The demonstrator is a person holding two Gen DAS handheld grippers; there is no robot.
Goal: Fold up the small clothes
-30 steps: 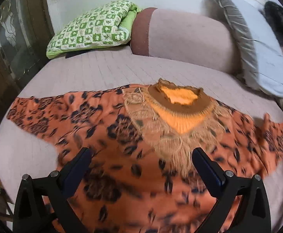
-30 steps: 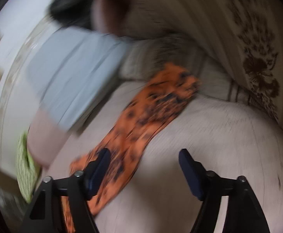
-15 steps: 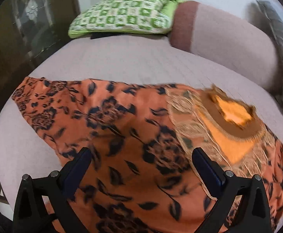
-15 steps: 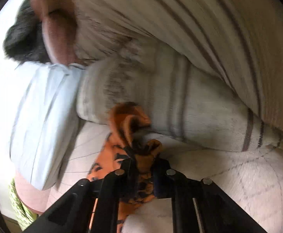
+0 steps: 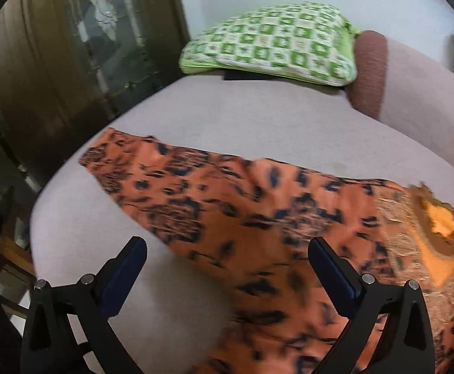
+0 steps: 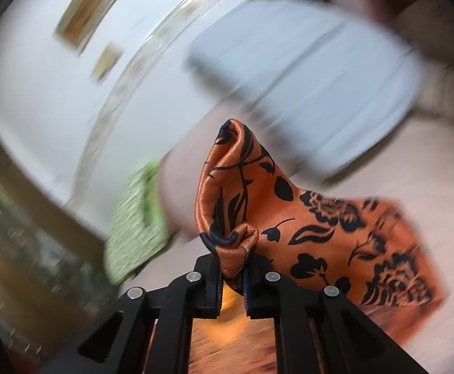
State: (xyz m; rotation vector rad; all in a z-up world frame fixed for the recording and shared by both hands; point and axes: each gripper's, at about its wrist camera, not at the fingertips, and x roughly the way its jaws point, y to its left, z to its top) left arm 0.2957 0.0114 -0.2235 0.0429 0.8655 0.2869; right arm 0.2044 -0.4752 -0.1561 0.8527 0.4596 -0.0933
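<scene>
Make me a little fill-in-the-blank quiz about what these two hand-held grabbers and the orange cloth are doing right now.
1. The right gripper has its jaws ____ on a bunched sleeve end of the orange garment.
2. The left gripper has its jaws ____, holding nothing.
3. The checked pillow at the far end of the bed is white and ____.

Missing words: shut; open; green

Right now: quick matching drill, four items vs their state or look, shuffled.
Items:
1 left gripper
2 right gripper
3 pillow
4 bolster

States:
A green and white checks
B shut on the orange garment
C open, holding nothing
D pink with a brown end

Pairs: 1-C, 2-B, 3-A, 4-D
</scene>
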